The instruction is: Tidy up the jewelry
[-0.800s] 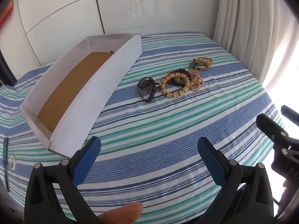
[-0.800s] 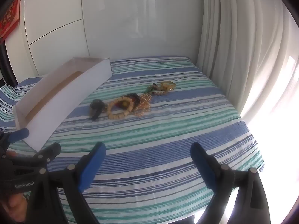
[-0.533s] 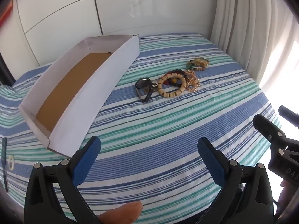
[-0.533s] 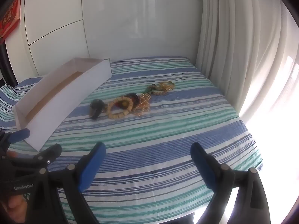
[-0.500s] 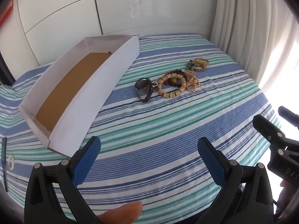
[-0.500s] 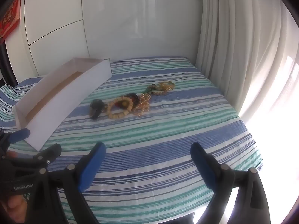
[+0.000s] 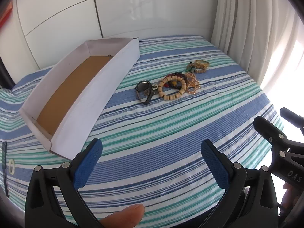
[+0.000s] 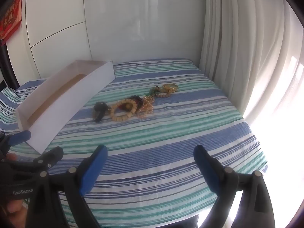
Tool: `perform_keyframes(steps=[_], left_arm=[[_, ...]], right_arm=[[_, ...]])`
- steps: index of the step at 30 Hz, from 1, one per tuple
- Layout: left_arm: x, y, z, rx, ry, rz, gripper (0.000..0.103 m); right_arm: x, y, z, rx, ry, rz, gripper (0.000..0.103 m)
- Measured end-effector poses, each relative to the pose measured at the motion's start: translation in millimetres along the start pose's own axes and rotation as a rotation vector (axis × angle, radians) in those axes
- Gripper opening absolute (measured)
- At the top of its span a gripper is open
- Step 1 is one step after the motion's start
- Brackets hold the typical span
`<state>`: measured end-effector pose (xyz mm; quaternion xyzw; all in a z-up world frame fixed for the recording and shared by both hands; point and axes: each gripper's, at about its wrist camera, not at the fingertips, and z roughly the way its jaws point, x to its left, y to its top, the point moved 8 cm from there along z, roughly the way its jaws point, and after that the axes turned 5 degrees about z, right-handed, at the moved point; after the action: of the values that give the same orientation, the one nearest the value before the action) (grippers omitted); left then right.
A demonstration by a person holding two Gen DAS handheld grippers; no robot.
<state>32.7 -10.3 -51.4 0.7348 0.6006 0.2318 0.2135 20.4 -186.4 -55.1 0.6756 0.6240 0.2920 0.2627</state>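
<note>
A pile of jewelry lies mid-table on the striped cloth: a dark watch, a wooden bead bracelet, a golden pearl strand, and a gold and green bracelet cluster behind. A long white box with a brown floor stands empty to their left. My left gripper hovers open over the near cloth, well short of the jewelry. My right gripper is open too, with nothing between its fingers.
The striped cloth covers the whole table. White wall panels rise behind and a pale curtain hangs at the right. The other gripper shows at each view's edge: right tool, left tool. A thumb tip shows at the bottom.
Both views have pulled back slightly from the table, so the jewelry and box sit a little farther away. Nothing on the table has moved and both grippers stayed open.
</note>
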Motion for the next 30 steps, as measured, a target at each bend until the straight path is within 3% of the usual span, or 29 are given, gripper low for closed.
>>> perform_keyframes(steps=[30], left_arm=[[-9.5,-1.4,-4.7,0.001,-0.022,0.035,0.103]], right_arm=[[-3.3,2.6,-11.8,-0.020,0.002,0.020,0.094]])
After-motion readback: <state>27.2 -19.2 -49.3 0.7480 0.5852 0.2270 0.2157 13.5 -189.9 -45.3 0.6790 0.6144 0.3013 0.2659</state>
